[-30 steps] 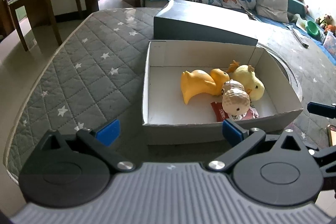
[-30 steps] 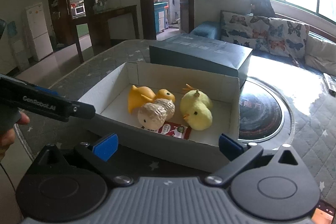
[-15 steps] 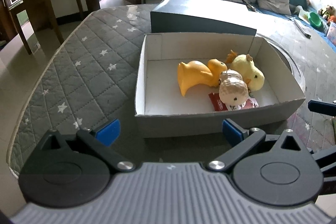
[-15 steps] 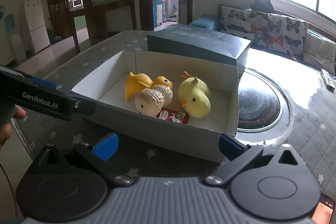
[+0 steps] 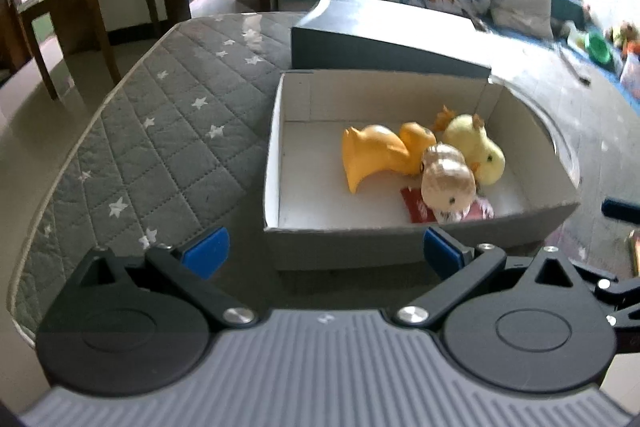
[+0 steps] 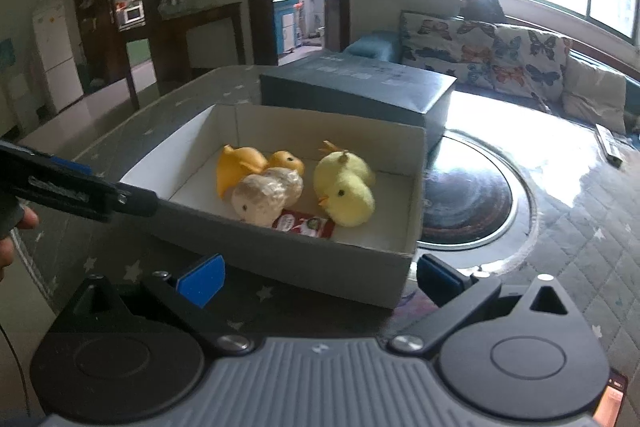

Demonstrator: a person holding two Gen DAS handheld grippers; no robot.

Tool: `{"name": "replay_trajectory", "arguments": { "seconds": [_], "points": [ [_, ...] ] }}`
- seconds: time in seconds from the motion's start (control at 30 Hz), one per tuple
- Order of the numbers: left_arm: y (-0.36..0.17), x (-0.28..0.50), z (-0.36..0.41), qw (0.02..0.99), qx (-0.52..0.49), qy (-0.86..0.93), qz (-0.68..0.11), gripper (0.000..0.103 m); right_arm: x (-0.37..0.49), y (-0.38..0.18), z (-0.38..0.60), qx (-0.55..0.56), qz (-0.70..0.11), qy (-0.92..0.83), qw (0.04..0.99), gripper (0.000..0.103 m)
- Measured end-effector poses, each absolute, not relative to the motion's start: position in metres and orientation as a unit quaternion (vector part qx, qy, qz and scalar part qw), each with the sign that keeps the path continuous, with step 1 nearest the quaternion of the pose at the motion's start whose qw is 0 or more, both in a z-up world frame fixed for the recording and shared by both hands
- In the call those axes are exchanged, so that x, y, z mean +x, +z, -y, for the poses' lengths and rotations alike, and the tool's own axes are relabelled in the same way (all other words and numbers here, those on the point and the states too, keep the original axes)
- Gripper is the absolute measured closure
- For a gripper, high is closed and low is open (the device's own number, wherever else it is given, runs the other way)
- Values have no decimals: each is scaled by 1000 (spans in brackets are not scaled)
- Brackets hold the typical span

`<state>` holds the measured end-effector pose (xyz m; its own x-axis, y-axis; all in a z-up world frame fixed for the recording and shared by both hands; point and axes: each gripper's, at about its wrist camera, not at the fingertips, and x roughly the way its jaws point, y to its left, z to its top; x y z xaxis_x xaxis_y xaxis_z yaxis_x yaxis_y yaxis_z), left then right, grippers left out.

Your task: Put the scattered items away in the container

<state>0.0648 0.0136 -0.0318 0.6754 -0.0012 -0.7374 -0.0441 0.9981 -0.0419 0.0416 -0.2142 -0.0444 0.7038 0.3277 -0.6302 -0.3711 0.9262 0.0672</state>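
Step in hand: judging by the table, the gathering looks finished; every toy in sight lies inside the box (image 5: 280,163), and both grippers hang back from its near wall.
Box: an open cardboard tray on the quilted table cover (image 5: 160,147), near the table's front edge, with a dark lid (image 5: 384,43) just behind its far wall.
Contents: an orange duck (image 5: 376,157) on its side near the middle, a beige plush (image 5: 448,181) lying against it, a pale yellow chick (image 5: 476,151) toward the right wall, and a red packet (image 5: 418,207) flat on the floor under the plush, by the near wall.
Left gripper (image 5: 326,253): jaws wide apart, nothing between them, level with the box's near wall.
Right gripper (image 6: 320,279): also spread wide and empty, facing the box's near right corner.
Next move: I would guess a last look for strays, since nothing loose shows on the cover; a dark strip (image 6: 608,143) lies well apart at the far right edge, too small to name. Fitting the lid might follow, needing a grip on its rim.
Change: over the last second both views have backed off and risen slightly; the box sits a little farther ahead, its contents unmoved, and both grippers remain spread.
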Motion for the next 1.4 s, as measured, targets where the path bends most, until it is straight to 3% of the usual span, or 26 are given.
{"name": "replay_trajectory", "arguments": {
  "seconds": [1.0, 1.4],
  "points": [
    [-25, 83, -96, 924, -44, 136, -354, 0, 65, -38, 295, 29, -308, 50, 949, 0],
    [-82, 131, -186, 900, -114, 273, -320, 0, 154, -94, 358, 67, -308, -124, 941, 0]
  ]
}}
